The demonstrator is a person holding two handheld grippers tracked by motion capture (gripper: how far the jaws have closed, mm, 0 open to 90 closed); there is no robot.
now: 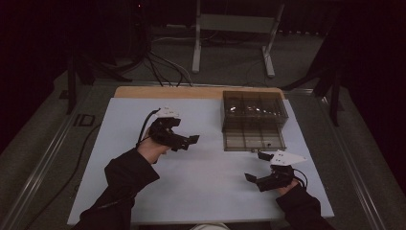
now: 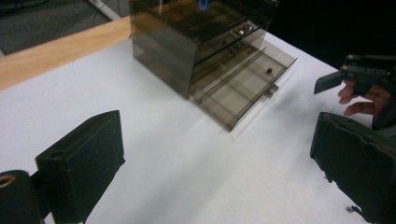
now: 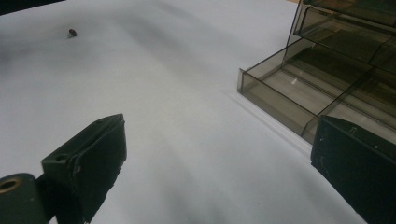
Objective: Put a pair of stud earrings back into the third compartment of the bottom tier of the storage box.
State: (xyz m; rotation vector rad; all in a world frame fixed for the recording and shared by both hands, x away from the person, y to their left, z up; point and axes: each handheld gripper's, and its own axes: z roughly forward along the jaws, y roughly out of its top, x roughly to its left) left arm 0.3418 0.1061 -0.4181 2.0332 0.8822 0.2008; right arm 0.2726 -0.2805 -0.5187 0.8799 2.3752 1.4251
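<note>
Drawer organiser [image 1: 254, 119], smoked clear plastic, stands at table's [image 1: 191, 191] far right, bottom drawer [image 1: 253, 140] pulled out. Left gripper [image 1: 187, 140] and right gripper [image 1: 254, 166]: both wide apart, holding nothing, clear of it.

A dark lab: framed table [image 1: 143, 92], floor cables [image 1: 163, 67]

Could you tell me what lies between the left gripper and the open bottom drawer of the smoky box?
Nothing: in the high view, only bare white tabletop separates the left gripper from the open drawer.
</note>
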